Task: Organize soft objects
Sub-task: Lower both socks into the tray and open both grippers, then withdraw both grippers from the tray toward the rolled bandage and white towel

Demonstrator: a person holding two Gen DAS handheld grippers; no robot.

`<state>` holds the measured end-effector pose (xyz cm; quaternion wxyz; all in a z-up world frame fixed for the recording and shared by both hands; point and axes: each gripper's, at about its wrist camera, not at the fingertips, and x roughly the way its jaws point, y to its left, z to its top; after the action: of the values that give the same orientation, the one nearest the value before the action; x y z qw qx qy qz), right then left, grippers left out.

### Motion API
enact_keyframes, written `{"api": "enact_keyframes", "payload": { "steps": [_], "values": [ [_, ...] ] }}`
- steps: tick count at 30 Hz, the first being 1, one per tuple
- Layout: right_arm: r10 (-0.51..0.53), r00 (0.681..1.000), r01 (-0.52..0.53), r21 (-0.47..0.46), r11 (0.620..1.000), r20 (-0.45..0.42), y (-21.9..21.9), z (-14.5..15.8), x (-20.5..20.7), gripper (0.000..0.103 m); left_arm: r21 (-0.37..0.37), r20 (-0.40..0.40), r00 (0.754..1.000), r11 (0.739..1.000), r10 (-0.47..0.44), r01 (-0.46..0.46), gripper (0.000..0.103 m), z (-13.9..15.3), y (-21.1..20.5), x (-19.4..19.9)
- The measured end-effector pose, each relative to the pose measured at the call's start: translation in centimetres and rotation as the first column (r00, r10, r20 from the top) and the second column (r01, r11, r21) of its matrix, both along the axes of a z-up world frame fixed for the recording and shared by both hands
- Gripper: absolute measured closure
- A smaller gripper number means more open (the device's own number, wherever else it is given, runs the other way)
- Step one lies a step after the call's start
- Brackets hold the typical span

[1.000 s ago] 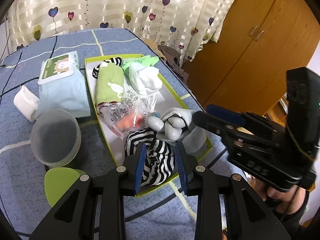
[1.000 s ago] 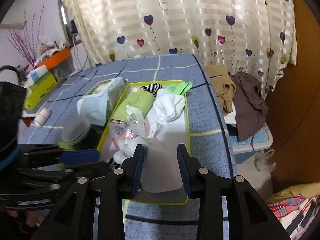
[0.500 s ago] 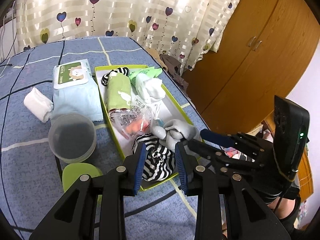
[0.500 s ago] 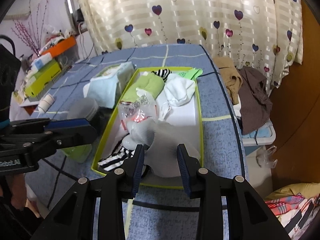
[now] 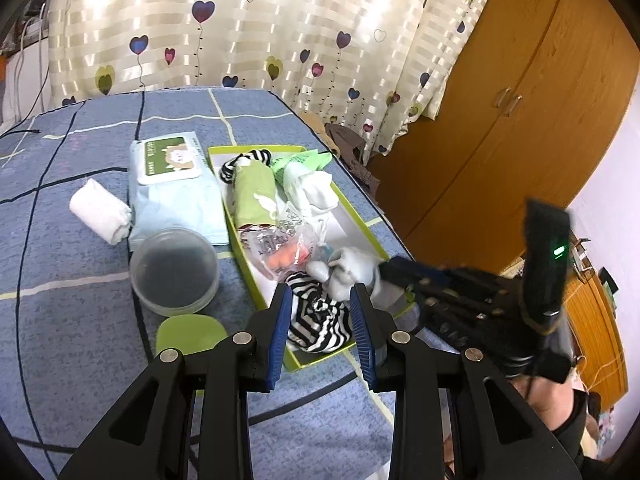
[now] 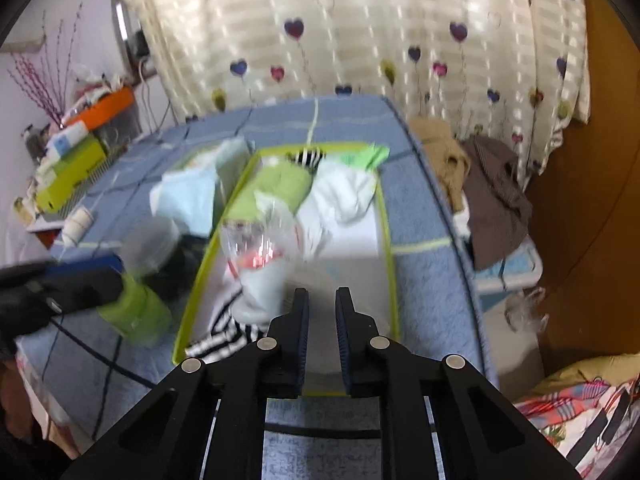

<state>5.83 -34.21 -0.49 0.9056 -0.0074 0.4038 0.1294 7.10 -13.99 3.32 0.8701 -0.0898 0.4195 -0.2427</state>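
Observation:
A lime-rimmed tray (image 5: 239, 245) on the blue cloth holds a green roll (image 5: 256, 192), white socks (image 5: 316, 192), a clear bag (image 5: 280, 244), a black-and-white striped sock (image 5: 320, 320) and a grey sock (image 5: 348, 268). My left gripper (image 5: 320, 294) hovers open above the striped sock, with nothing between its blue pads. My right gripper (image 6: 321, 294) has its jaws drawn together on the grey sock's (image 6: 260, 296) near edge at the tray's front. From the left wrist view its tip (image 5: 386, 270) rests on that sock. The right wrist view is blurred.
Left of the tray lie a wipes pack (image 5: 172, 184), a white cloth roll (image 5: 100, 212), a clear round container (image 5: 174, 272) and a green lid (image 5: 188, 334). Clothes (image 6: 480, 176) are heaped off the table's right edge. A wooden wardrobe (image 5: 500, 120) stands beyond.
The right gripper's jaws have closed from half open onto the grey sock. The left gripper has drawn back and up from the tray, so more of the table shows.

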Motion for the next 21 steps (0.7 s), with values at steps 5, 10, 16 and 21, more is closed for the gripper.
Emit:
{"api": "enact_keyframes", "payload": {
  "steps": [5,10,16,21],
  "values": [
    [-0.007,1.0,0.007,0.006,1.0,0.009,0.1,0.6,-0.4,0.09,-0.004,0.006,1.0,1.0,0.011,-0.011,0.072,0.3,0.5,-0.2],
    [-0.005,0.998,0.005,0.004,1.0,0.064,0.6,3.1,-2.0,0.09,-0.001,0.032,0.999,1.0,0.019,-0.019,0.072,1.0,0.9,-0.7],
    [0.01,0.994,-0.01,-0.002,1.0,0.112,1.9,5.4,-3.8,0.066,0.009,0.062,0.997,0.999,0.041,-0.042,0.072,1.7,1.6,-1.3],
    [0.041,0.991,-0.039,-0.01,0.999,0.127,3.2,6.2,-5.0,0.062,0.015,0.074,0.996,0.998,0.053,-0.054,0.072,1.9,2.3,-1.8]
  ]
}}
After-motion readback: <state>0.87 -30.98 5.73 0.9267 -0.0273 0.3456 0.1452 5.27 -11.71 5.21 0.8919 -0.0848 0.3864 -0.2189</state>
